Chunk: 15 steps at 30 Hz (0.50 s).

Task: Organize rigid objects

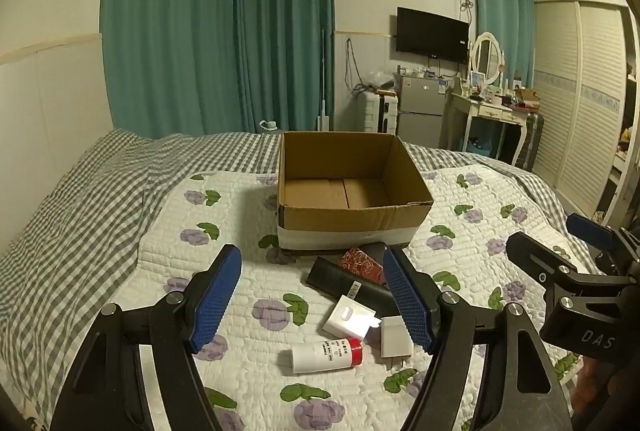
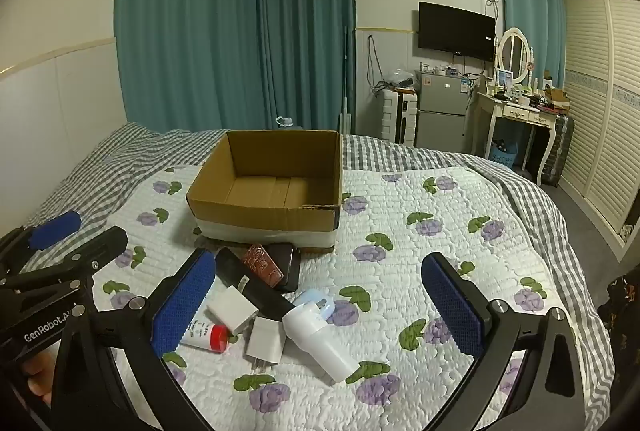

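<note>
Rigid objects [image 2: 256, 311] on floral quilt [image 2: 420, 215]

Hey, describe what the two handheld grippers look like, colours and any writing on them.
Both are black, angular frames with silver pivot bolts and long fingers faced with blue textured pads. The left gripper and right gripper look alike. White lettering shows on the bodies: "GenRobot.A" on the left one seen from the right wrist view, "DAS" on the right one seen from the left. No cables or sleeves are visible.

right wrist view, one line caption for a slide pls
Open right gripper above small items piled before an empty cardboard box on a floral quilt.
</note>
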Each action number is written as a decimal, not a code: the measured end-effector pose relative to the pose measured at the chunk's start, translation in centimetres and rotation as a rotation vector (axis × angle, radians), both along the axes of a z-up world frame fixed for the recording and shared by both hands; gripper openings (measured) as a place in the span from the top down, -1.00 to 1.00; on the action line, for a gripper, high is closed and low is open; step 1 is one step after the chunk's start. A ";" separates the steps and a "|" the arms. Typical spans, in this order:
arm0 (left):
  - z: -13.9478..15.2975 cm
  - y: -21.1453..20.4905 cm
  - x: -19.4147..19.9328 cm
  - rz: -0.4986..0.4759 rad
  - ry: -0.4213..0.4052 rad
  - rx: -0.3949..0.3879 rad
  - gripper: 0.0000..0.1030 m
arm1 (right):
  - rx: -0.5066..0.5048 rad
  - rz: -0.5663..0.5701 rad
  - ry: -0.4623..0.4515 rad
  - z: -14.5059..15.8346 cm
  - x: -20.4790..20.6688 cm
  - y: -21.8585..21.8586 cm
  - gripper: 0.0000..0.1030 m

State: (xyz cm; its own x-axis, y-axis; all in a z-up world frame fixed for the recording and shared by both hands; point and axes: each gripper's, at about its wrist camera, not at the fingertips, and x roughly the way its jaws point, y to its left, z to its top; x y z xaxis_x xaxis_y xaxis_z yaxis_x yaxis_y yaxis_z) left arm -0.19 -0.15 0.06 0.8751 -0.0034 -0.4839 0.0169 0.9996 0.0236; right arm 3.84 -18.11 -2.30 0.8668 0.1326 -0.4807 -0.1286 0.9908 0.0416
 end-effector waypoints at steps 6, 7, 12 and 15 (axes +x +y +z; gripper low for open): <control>-0.1 0.2 0.1 0.000 0.012 -0.012 -0.48 | 0.000 0.001 0.012 0.0 0.0 0.1 -1.00; -0.1 0.2 0.1 0.005 0.012 -0.011 -0.48 | 0.000 0.001 0.012 0.0 0.0 0.1 -1.00; -0.3 0.3 0.0 0.011 0.011 -0.015 -0.48 | 0.001 0.000 0.012 0.2 0.0 0.1 -1.00; -0.2 0.3 -0.1 0.012 0.012 -0.014 -0.48 | 0.002 0.000 0.015 0.3 0.1 0.1 -1.00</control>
